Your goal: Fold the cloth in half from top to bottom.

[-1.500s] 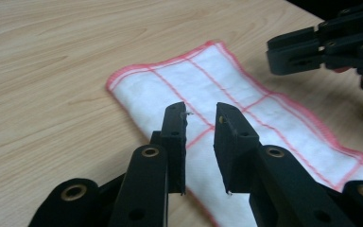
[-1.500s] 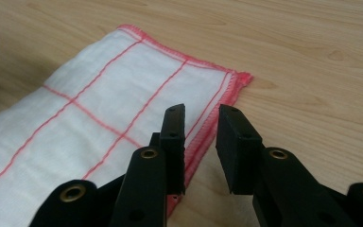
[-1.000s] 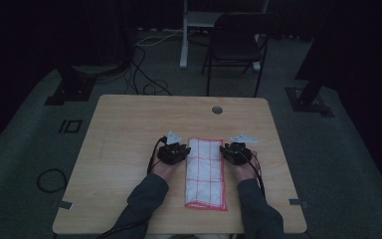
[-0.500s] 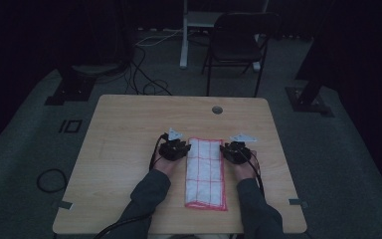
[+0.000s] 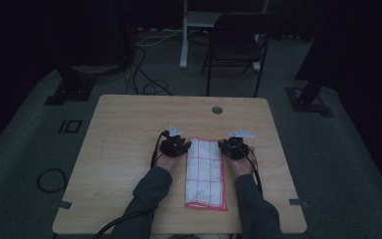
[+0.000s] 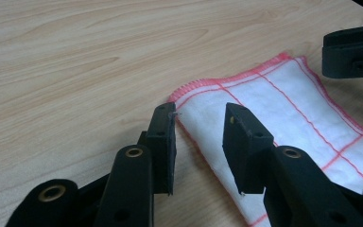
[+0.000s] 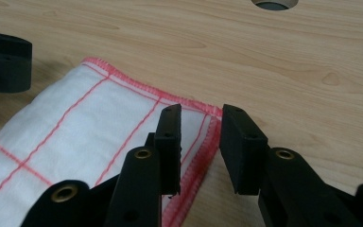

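Dark room, pale wood worktop (image 5: 129,149), folded white cloth with red grid (image 5: 206,172) lay lengthwise near front middle. Left claw (image 6: 198,137) at far left corner, jaws had just been opening, corner edge between them, unpinched. Right claw (image 7: 198,142) stood wide astride far right corner hem, not gripping. Looked like release after fold; next likely backing both claws off. No brands or writing readable.

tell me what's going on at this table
A person holds a two-jaw gripper in each hand over a folded white cloth with red grid lines on a wooden table. The left gripper sits at the cloth's far left corner, its jaws having just been opening, with the hem between them but not pinched. The right gripper sits open at the far right corner, hem between its jaws too. The cloth lies flat.
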